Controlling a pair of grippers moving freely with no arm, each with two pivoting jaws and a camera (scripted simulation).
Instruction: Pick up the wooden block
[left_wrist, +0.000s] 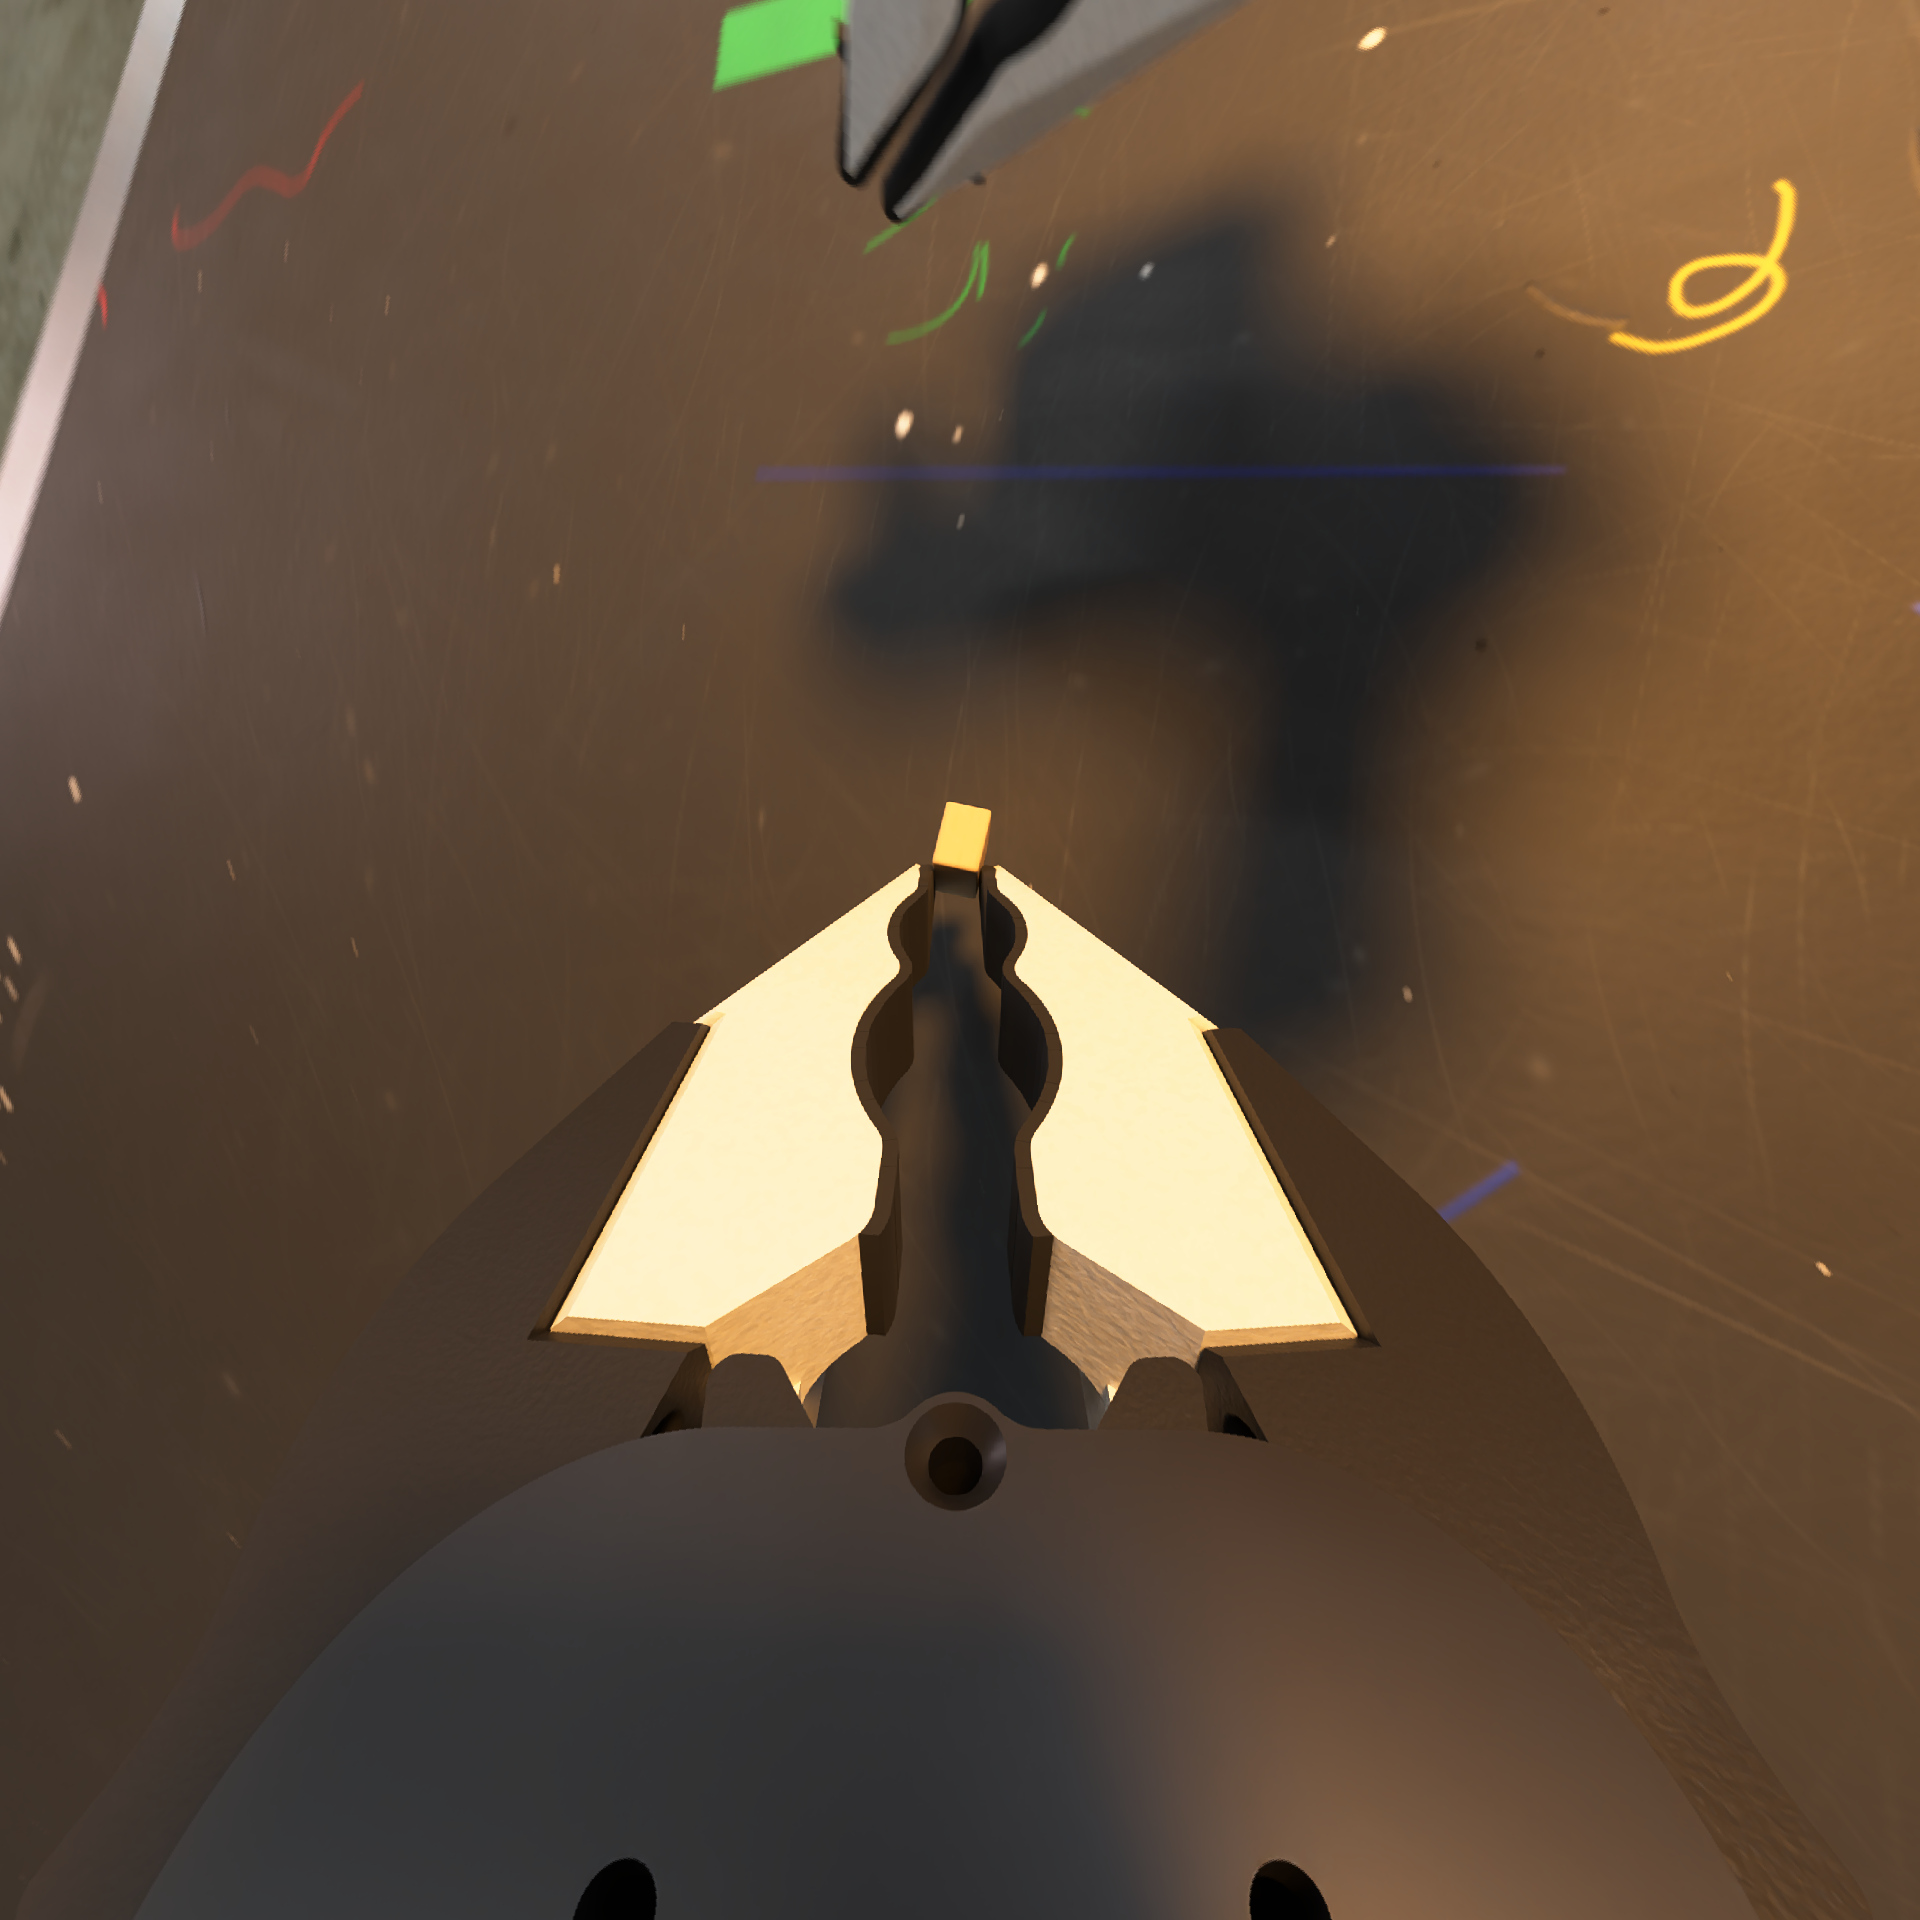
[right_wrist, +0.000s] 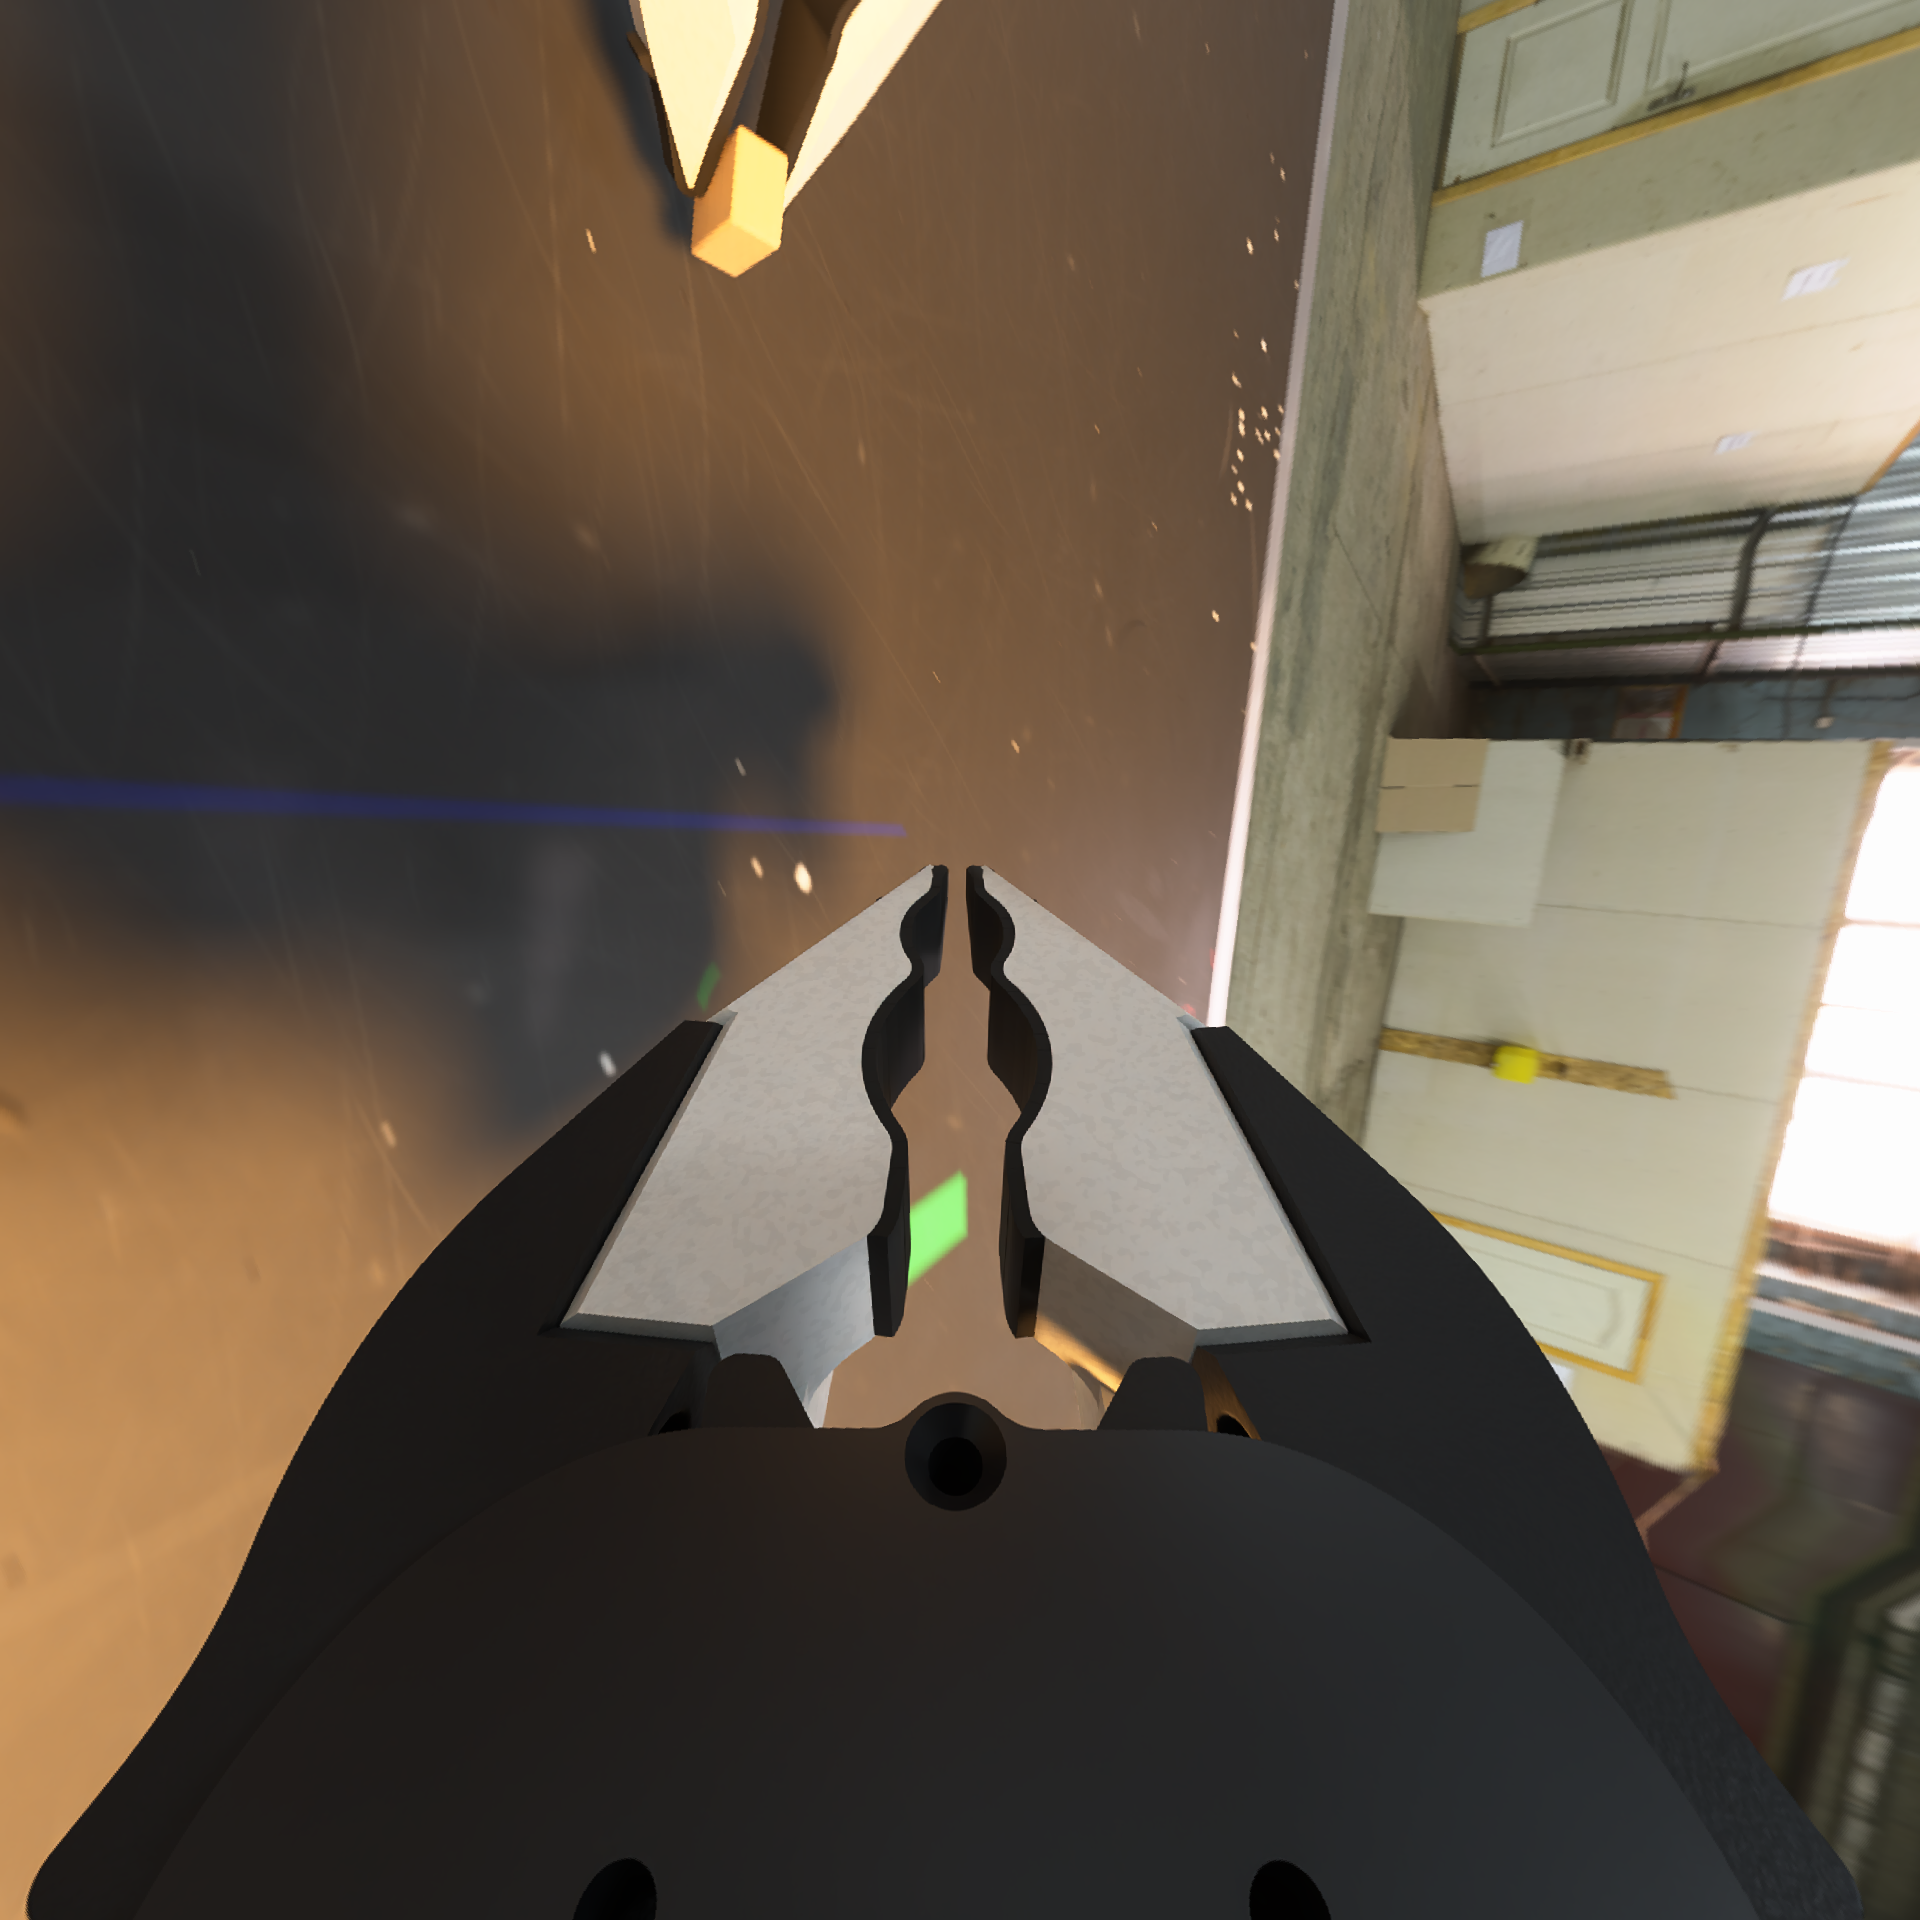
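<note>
The wooden block (left_wrist: 962, 835) is a small light-yellow cuboid. My left gripper (left_wrist: 958, 873) is shut on it at the fingertips and holds it above the brown table. In the right wrist view the block (right_wrist: 740, 208) sticks out below the left gripper's pale fingers (right_wrist: 696, 94) at the top. My right gripper (right_wrist: 956, 873) is shut and empty, with only a thin gap between its grey fingers. It also shows at the top of the left wrist view (left_wrist: 883, 192), apart from the block.
The scratched brown table (left_wrist: 416, 623) has coloured scribbles, a green patch (left_wrist: 774, 42) and a thin blue line (left_wrist: 1143, 473). Its pale edge (left_wrist: 73, 291) runs at the left; in the right wrist view the edge (right_wrist: 1278, 582) runs at the right, with a room beyond.
</note>
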